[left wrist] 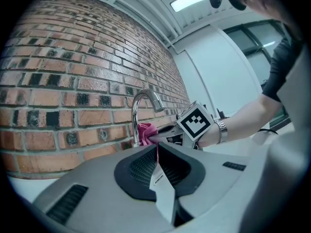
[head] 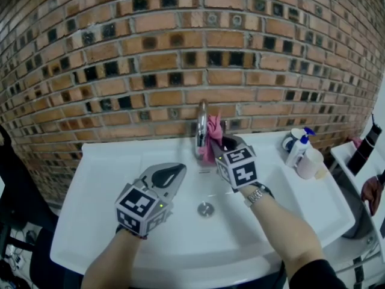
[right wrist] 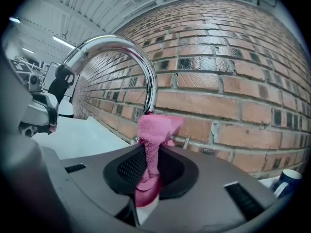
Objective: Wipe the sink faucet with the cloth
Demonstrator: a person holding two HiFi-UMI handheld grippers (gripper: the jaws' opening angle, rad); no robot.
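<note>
A chrome gooseneck faucet (head: 202,130) (left wrist: 141,114) (right wrist: 127,67) stands at the back of the white sink (head: 120,179), against the brick wall. My right gripper (head: 220,142) (right wrist: 148,171) is shut on a pink cloth (head: 212,138) (right wrist: 153,140) (left wrist: 146,131), and the cloth's bunched end presses against the lower part of the faucet's upright stem. My left gripper (head: 171,174) (left wrist: 158,171) hovers over the basin to the left of the drain, jaws closed with nothing between them, pointing level toward the faucet.
A drain (head: 206,209) sits mid-basin. On the sink's right rim stand a pump bottle (head: 299,148), a white bottle (head: 310,162) and a blue-and-white tub (head: 292,138). A white stand (head: 355,161) is at the far right.
</note>
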